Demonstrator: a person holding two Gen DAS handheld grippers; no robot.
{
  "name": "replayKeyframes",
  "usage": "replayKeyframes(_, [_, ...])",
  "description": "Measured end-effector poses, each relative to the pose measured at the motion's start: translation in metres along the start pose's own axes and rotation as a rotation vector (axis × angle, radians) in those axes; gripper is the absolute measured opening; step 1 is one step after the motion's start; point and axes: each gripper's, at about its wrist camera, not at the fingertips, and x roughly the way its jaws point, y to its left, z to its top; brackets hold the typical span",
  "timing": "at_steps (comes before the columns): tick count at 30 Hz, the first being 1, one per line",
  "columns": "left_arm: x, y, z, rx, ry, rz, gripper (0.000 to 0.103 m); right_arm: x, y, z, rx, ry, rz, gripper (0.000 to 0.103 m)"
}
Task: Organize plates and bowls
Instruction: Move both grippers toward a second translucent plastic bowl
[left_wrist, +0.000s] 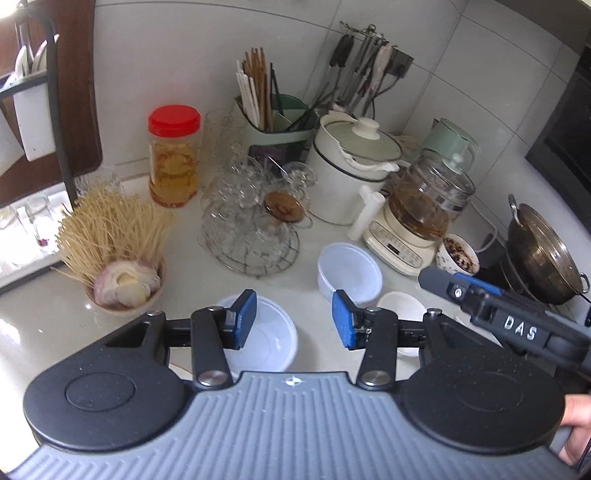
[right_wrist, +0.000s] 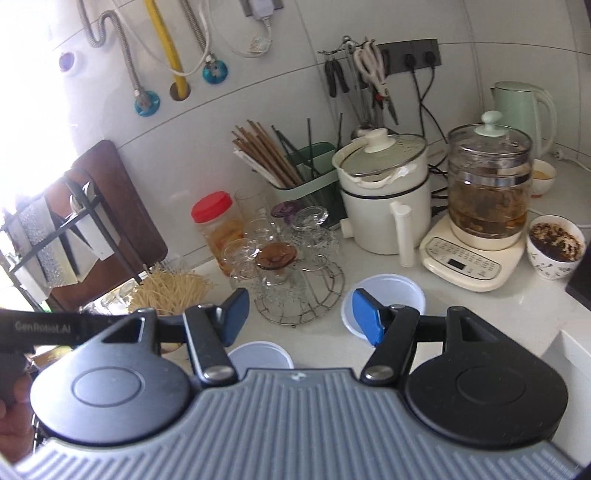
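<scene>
White countertop, cluttered. We list: left gripper, fingers apart, holding nothing, above a white plastic bowl; taller plastic bowl behind; small white bowl beside. Right gripper likewise spread and empty.

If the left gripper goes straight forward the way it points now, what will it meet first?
Probably the deep translucent plastic bowl just ahead and slightly right of the open left gripper. The shallower plastic bowl lies under its fingers. Depth is hard to judge here.
</scene>
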Motion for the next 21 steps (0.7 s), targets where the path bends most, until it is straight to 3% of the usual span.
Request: replayKeyframes(21, [0.039,-0.064,-0.008,0.056,0.031,-0.086,0.051,-0.029,-0.055,-0.004,0.044,-0.016,-0.131,0.065])
